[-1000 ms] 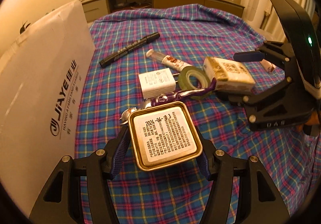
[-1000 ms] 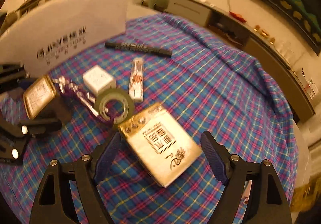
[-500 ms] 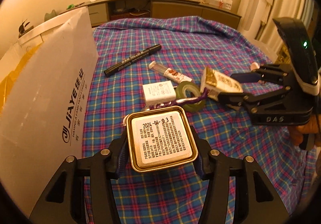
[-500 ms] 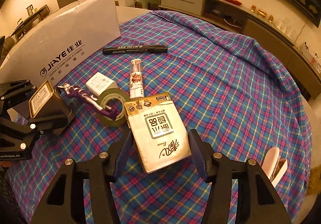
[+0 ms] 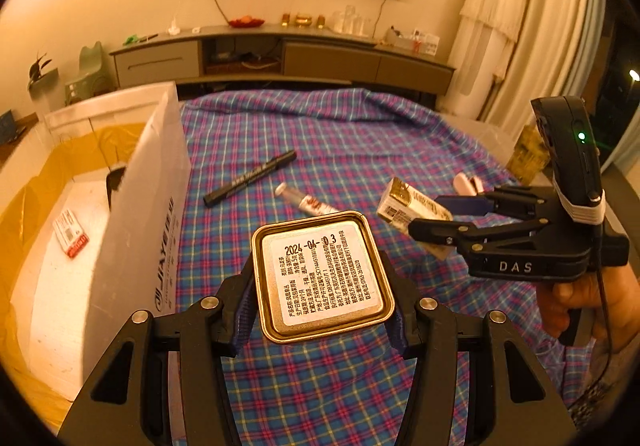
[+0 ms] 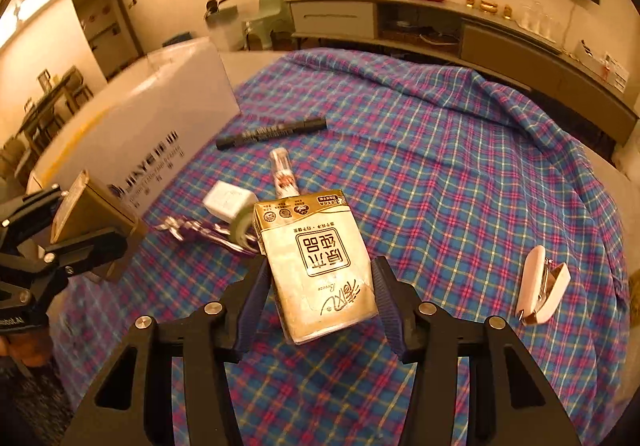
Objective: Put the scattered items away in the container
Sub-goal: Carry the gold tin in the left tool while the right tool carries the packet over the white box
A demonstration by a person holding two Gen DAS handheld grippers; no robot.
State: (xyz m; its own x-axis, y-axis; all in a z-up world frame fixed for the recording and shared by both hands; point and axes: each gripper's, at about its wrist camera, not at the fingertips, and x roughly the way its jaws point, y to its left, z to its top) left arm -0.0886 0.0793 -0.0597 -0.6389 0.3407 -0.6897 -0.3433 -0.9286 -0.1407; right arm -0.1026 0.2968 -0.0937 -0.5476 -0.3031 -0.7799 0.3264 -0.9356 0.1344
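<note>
Left gripper (image 5: 322, 304): black two-finger frame with blue pads, angling downward over the blue-and-pink plaid cloth (image 5: 320, 134). Jaws are pinching a square gold-rimmed metal tin (image 5: 322, 276) by its two side walls; the tin is hanging clear of the cloth, white printed label facing the camera.

Right gripper (image 6: 318, 302): same black frame and blue pads, also tilting downward, a hand (image 5: 580, 298) wrapping its grip at 4 o'clock in the left view. Jaws are closing on a soft gold-and-white tissue pack (image 6: 316, 258), pads pressing both long sides; the pack is riding above the cloth, printed face up.

White cardboard box (image 5: 136, 206): the container, standing open at 9 o'clock of the left gripper, matte walls with dark lettering, yellow tape lining its flaps. A small red-and-white packet (image 5: 70, 232) is lying flat on its floor.

Items lying on the cloth:
- black marker pen (image 6: 272, 132), slim cylinder, at 11 o'clock of the tissue pack, near the box.
- clear tube with red print (image 6: 282, 176), just beyond the pack at 12 o'clock.
- white rectangular charger block (image 6: 228, 200), at 10 o'clock.
- green tape roll (image 6: 242, 224), partly hidden behind the pack.
- purple-handled metal tool (image 6: 200, 232), glossy, stretching toward 9 o'clock.
- white stapler (image 6: 540, 292), hinged open, at 3 o'clock, well apart from the rest.
</note>
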